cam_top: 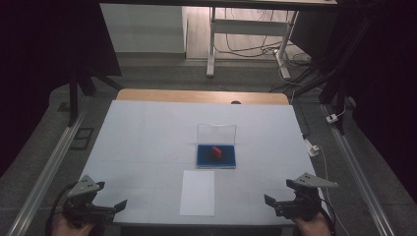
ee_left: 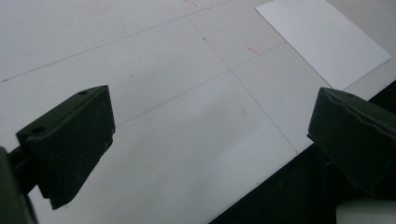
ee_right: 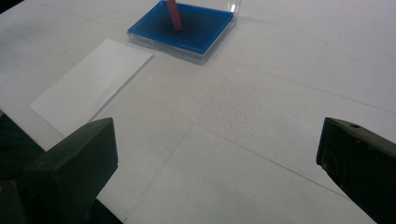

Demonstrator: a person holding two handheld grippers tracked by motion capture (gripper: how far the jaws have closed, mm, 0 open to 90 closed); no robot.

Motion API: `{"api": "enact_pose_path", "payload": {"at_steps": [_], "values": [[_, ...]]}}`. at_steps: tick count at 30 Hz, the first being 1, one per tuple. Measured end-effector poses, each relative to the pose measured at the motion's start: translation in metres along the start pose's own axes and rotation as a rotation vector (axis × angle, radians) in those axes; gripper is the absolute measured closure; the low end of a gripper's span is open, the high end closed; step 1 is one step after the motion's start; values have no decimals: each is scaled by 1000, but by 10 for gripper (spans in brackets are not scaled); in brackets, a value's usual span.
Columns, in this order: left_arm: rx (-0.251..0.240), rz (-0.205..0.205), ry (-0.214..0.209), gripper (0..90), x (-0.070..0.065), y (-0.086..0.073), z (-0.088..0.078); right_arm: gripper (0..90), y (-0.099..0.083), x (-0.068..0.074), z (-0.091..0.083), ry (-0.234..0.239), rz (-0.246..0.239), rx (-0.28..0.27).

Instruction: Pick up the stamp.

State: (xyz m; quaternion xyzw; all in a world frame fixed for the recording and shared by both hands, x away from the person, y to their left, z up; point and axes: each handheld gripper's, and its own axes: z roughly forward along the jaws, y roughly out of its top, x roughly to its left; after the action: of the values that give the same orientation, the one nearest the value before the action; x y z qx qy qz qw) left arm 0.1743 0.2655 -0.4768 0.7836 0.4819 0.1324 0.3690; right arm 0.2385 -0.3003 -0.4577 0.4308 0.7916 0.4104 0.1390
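Near the middle of the white-covered desk (cam_top: 147,132) sits a shallow blue ink pad in a clear plastic case (cam_top: 216,156), its transparent lid hinged up at the far edge, and on the blue pad stands a small red block-shaped stamp (cam_top: 216,151), leaning a little rather than fully upright as the right gripper view shows it (ee_right: 173,14). Just in front of the case, toward the person, lies a plain white sheet of paper (cam_top: 197,192), flat and apart from the case. The left gripper (cam_top: 112,206) rests at the near left corner of the desk with its jaws spread wide and nothing between them; the right gripper (cam_top: 275,202) sits at the near right corner, likewise spread and empty, both well apart from the stamp. The stamp looks light and rigid, probably hard plastic or rubber-backed, so it should lift with little force, but its smooth narrow sides could slip or twist; taking it across the two broad faces, above the inked foot, seems the safest hold. The case is light too and may slide or tip if the stamp is pulled at an angle, so steadying its rim could help. The paper is thin and limp and will likely shift unless pressed on squarely.
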Motion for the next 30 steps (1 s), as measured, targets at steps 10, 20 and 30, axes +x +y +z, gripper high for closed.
{"api": "enact_pose_path", "payload": {"at_steps": [10, 20, 30], "values": [[16, 20, -16, 14, -2, 2, 2, 0, 0, 1, 2, 16, -12, 20], [36, 34, -7, 16, -4, 3, 5, 0, 1, 3, 2, 11, -28, 24], [43, 34, -5, 18, -4, 3, 5, 0, 1, 7, 3, -1, -64, 31]]}}
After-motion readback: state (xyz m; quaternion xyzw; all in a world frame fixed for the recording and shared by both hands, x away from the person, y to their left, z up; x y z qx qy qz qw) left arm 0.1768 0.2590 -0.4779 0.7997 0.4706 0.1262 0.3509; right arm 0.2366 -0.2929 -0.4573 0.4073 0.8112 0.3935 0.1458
